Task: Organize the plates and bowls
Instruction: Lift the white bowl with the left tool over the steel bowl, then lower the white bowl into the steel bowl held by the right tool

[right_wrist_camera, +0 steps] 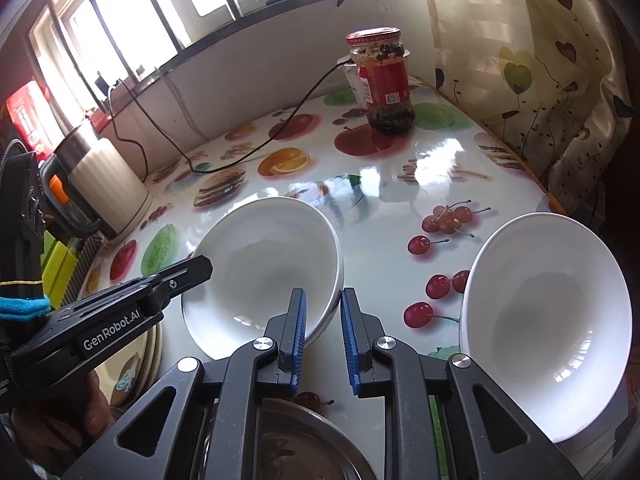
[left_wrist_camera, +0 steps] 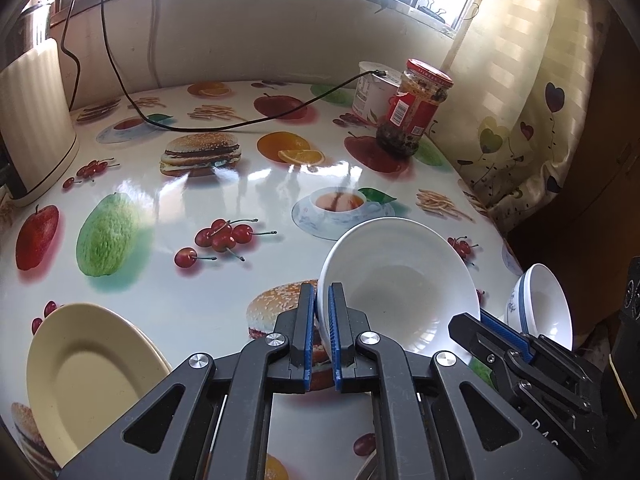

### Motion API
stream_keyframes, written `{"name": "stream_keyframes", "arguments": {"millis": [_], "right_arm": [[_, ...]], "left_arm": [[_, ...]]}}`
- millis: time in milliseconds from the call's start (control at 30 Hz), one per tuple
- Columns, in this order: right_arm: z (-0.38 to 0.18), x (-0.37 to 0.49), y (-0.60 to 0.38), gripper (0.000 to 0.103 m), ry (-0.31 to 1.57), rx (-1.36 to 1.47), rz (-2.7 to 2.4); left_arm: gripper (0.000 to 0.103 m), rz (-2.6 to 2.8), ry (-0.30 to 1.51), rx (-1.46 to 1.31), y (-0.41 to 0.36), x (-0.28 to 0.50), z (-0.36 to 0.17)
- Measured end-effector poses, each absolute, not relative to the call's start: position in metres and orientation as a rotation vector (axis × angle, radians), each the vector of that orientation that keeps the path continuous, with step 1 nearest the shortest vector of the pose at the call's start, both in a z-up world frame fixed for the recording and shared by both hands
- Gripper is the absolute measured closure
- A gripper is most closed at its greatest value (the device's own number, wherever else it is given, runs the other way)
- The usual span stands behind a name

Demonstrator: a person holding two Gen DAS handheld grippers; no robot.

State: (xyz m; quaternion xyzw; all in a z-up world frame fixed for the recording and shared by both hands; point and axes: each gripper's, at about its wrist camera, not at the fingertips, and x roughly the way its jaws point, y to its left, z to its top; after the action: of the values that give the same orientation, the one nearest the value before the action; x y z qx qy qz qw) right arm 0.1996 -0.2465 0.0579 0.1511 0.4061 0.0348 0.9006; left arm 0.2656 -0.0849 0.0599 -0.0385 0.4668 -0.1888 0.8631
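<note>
A white bowl (left_wrist_camera: pixel 404 280) stands on the fruit-print table near its front right. My left gripper (left_wrist_camera: pixel 322 294) is shut on its left rim. My right gripper (right_wrist_camera: pixel 322 300) has the same bowl's (right_wrist_camera: pixel 260 264) right rim between its blue pads, which press on it; a second rim shows beneath, like a stacked bowl. In the left wrist view the right gripper (left_wrist_camera: pixel 480 322) straddles the far right rim. A blue-patterned bowl (left_wrist_camera: pixel 540 300), white inside (right_wrist_camera: pixel 548 320), sits just right of it. A cream plate (left_wrist_camera: pixel 92 372) lies at the front left.
A metal dish (right_wrist_camera: pixel 304 444) lies under my right gripper. A red-labelled jar (left_wrist_camera: pixel 412 112) and a white tub (left_wrist_camera: pixel 370 88) stand at the back right, with a black cable (left_wrist_camera: pixel 240 124) across the table. A cream appliance (left_wrist_camera: pixel 36 120) stands at the left, and a curtain (left_wrist_camera: pixel 520 100) hangs on the right.
</note>
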Motion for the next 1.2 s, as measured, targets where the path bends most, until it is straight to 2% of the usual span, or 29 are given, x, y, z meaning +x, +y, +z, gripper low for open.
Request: {"name": "stream_keyframes", "arguments": {"millis": [1200], "right_arm": [[0.112,0.111,-0.246,0.086,0.71,0.33,0.088]], "left_arm": [[0.096,-0.451,0.886,-0.102,-0.076,0.186,0.112]]}}
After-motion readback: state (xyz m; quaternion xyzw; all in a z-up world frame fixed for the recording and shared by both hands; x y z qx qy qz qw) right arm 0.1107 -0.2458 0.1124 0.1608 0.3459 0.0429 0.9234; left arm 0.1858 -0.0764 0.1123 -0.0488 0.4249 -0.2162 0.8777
